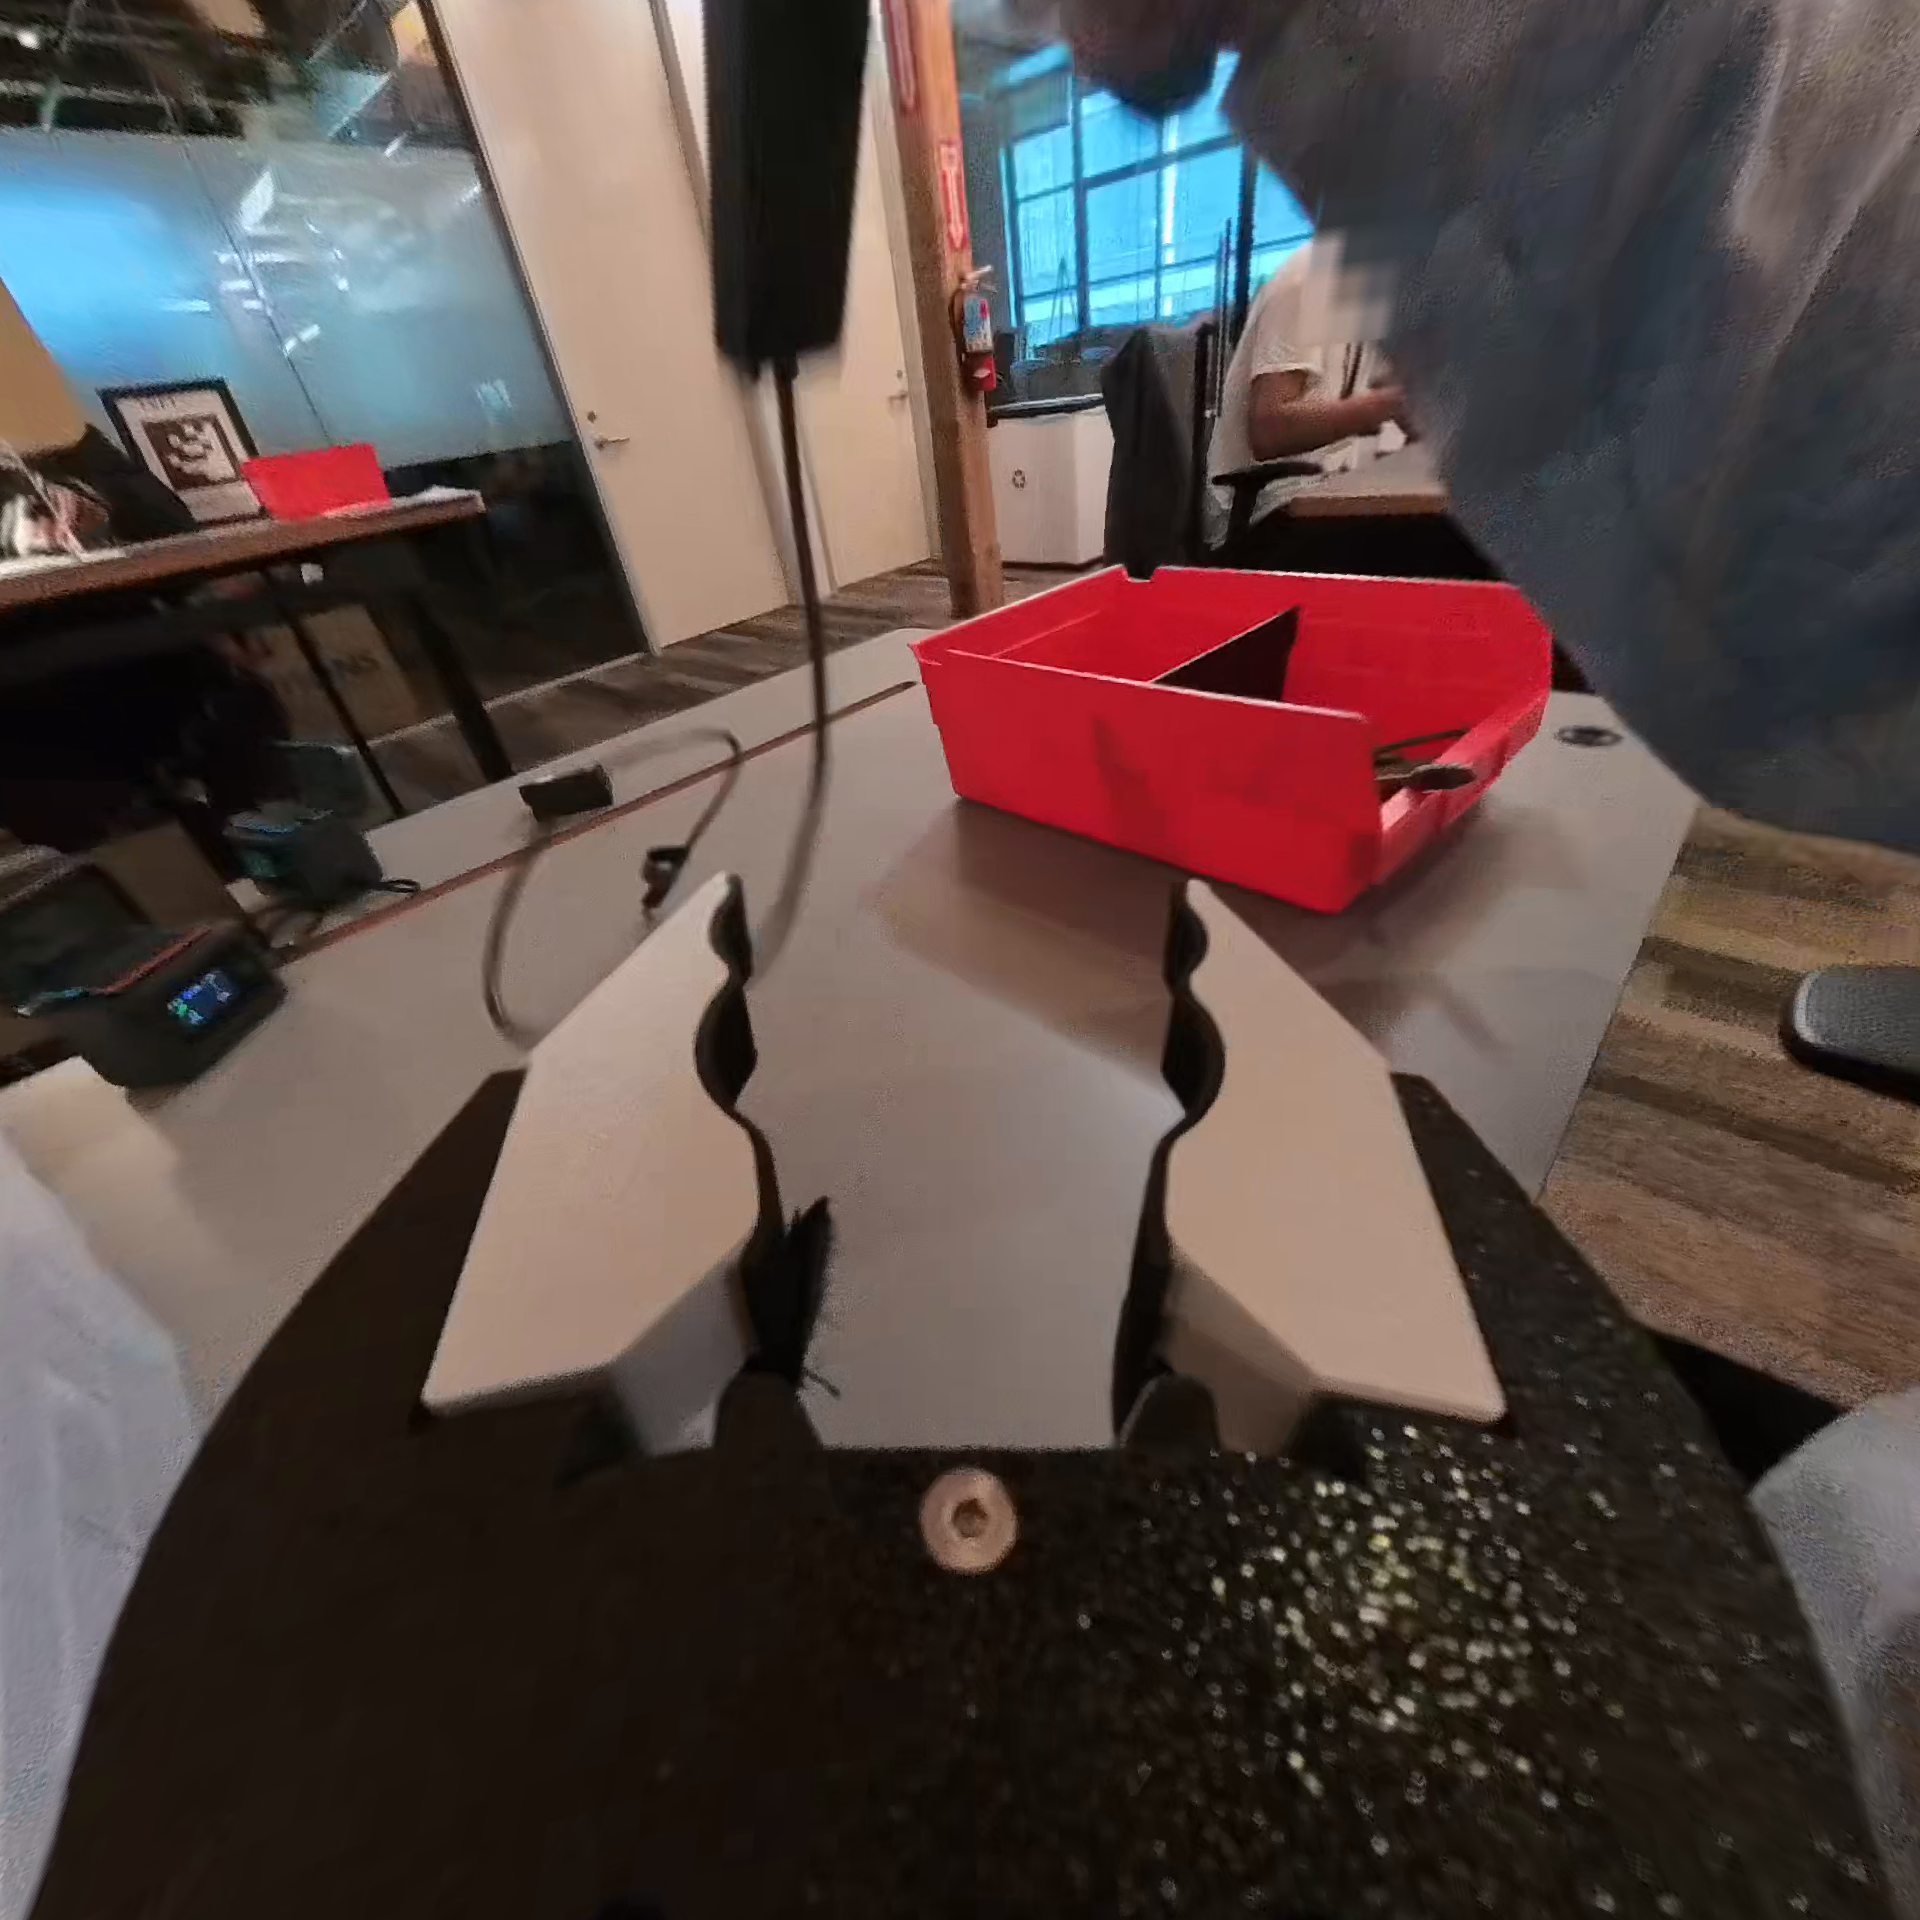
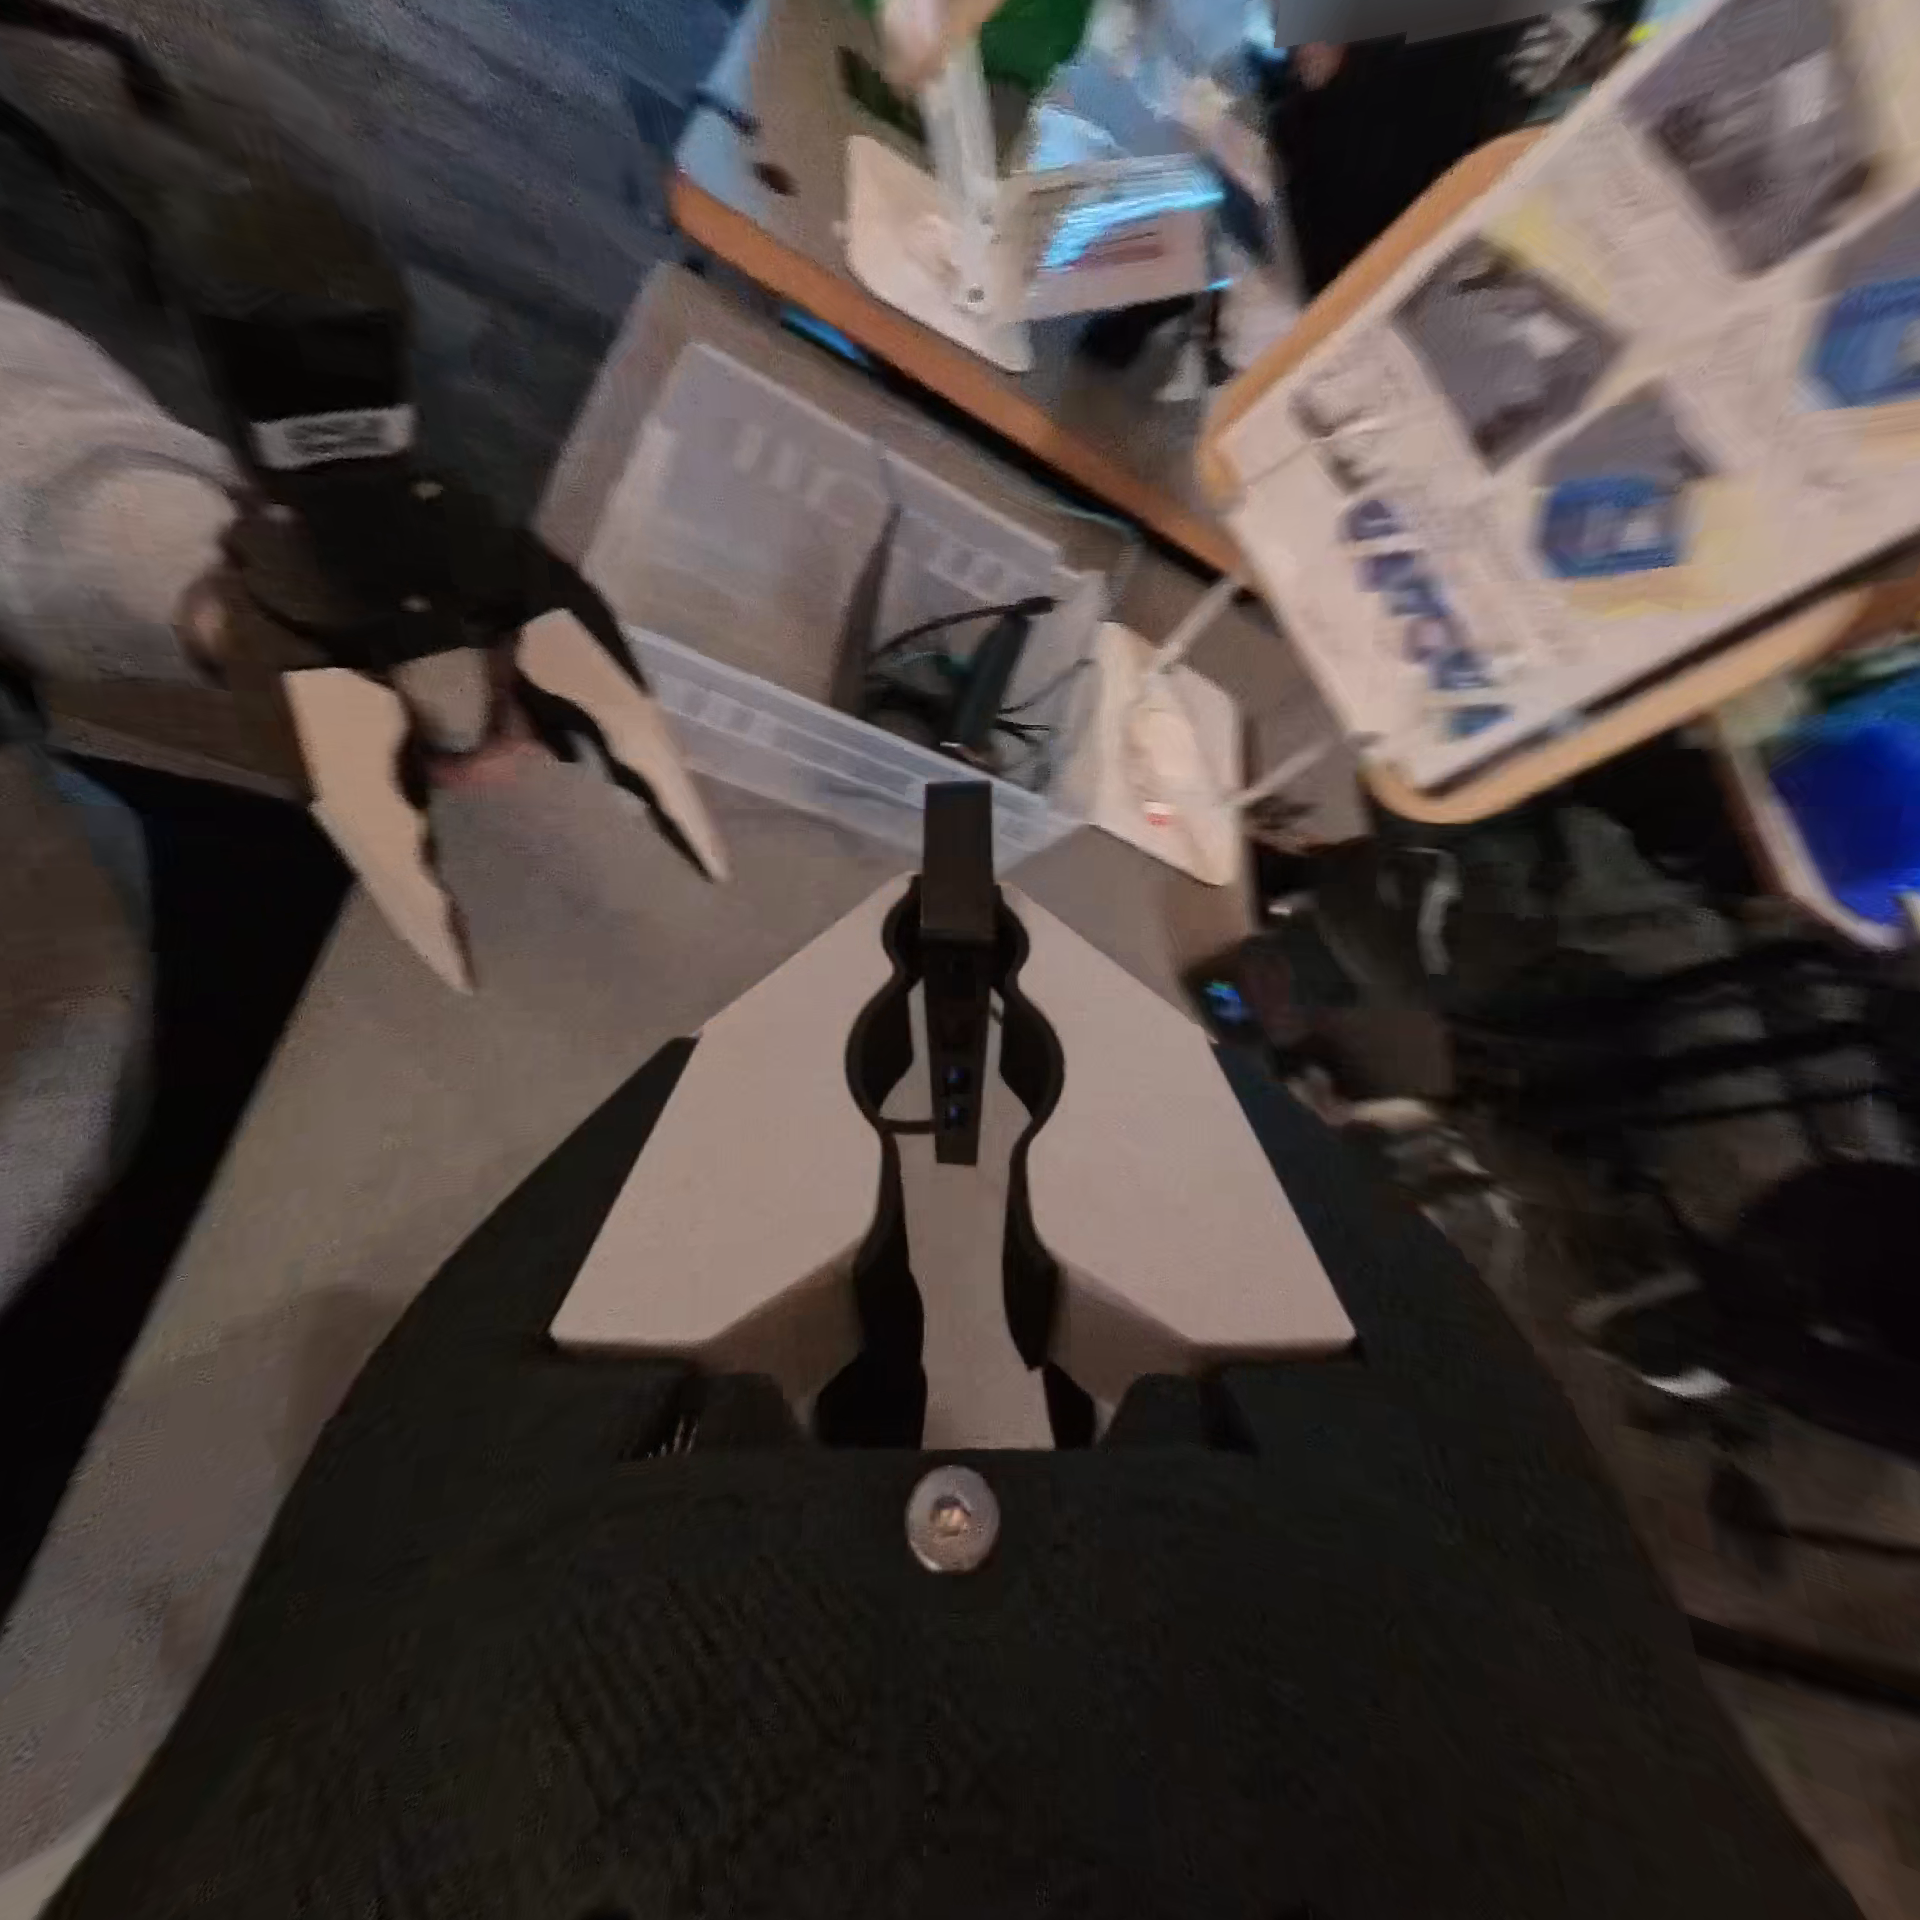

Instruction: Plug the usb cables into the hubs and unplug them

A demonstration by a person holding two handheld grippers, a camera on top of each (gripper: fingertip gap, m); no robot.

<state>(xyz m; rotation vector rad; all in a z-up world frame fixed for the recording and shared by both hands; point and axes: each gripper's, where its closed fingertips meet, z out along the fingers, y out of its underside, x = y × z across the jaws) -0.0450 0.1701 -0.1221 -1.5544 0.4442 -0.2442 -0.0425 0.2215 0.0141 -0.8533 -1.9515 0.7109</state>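
The right gripper [image 2: 956,914] clamps its fingers on the slim black rectangular USB hub [image 2: 958,914], mid-frame and lifted, presenting ports to the left gripper [image 1: 951,914], fingers wide and empty, while its black cable [image 1: 805,644] dangles toward the grey surface [image 1: 1039,997] upper-centre.

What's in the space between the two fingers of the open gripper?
Nothing is held there. In the left wrist view, the left gripper stands open, and between its fingers you see only bare grey table. The hanging black cable passes beyond the fingertips, not between them.
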